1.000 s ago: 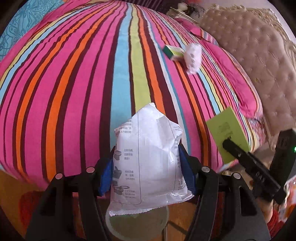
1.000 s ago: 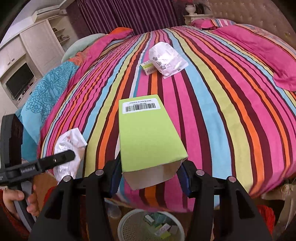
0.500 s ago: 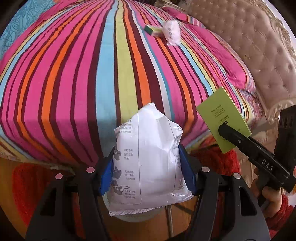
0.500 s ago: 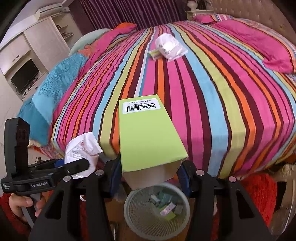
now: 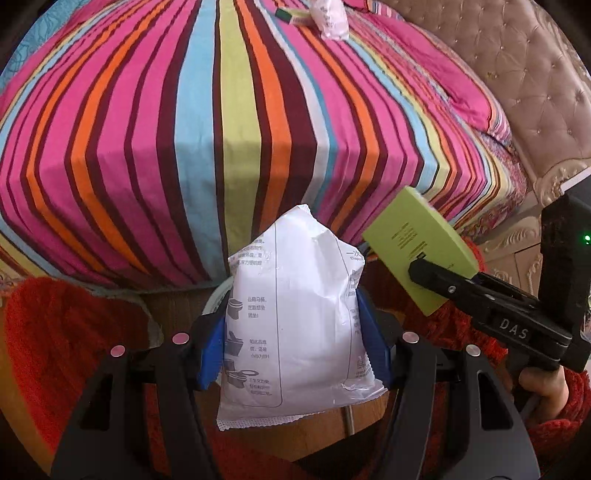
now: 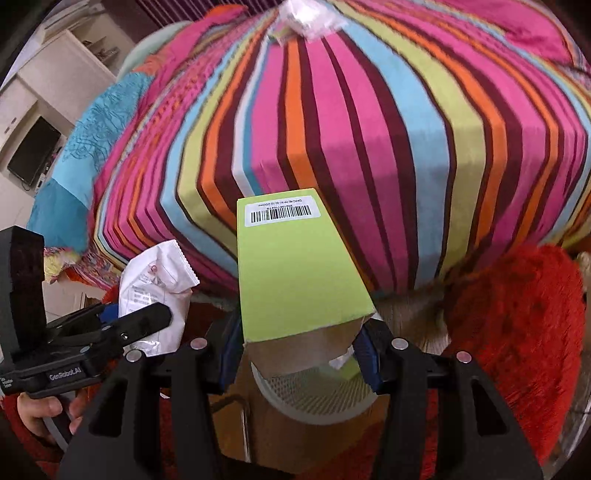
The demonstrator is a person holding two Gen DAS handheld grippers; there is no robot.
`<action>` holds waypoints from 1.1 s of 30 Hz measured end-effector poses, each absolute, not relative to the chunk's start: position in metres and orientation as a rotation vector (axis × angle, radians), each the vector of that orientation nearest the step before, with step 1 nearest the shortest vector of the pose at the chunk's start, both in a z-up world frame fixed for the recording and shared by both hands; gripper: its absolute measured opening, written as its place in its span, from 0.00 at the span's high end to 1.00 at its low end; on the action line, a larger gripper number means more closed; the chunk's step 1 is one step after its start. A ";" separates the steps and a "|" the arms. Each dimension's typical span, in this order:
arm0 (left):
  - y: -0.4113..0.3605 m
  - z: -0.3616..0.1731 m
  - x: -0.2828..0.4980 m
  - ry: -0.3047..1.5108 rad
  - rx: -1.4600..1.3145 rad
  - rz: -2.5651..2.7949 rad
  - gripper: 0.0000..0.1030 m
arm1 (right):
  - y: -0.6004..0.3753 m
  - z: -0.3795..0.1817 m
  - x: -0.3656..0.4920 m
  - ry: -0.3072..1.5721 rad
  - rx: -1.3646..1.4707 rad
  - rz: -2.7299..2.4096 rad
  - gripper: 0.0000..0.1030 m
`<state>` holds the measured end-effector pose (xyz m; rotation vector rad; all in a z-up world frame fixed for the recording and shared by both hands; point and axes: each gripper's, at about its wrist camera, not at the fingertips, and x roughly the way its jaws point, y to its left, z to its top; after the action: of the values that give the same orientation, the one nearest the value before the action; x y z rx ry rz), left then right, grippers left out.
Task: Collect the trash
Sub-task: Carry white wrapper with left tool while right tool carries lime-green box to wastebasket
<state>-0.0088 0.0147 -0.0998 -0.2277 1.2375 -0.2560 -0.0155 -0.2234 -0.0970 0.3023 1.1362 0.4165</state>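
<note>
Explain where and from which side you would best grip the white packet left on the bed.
The white packet lies flat and crumpled on the striped bed, beside a small green box. I would probably come from above on the side away from the box and pinch a raised, crumpled edge, since a limp flat wrapper offers little else to hold.

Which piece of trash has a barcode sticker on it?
The green box in the right gripper. The white packet in the left gripper shows only printed pictures.
</note>
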 end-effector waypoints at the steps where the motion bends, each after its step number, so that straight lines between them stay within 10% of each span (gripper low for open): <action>1: 0.014 -0.104 -0.009 1.254 -0.227 -0.258 0.40 | -0.222 -0.101 -0.015 1.154 0.303 0.416 0.52; 33: 0.004 -0.234 0.007 1.681 -0.229 -0.201 0.35 | -0.202 -0.210 -0.001 1.671 0.388 0.363 0.49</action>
<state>0.0068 0.0044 -0.2341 -0.2292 1.6806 -0.2013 -0.0015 -0.2023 -0.2100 0.3879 1.6709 0.3629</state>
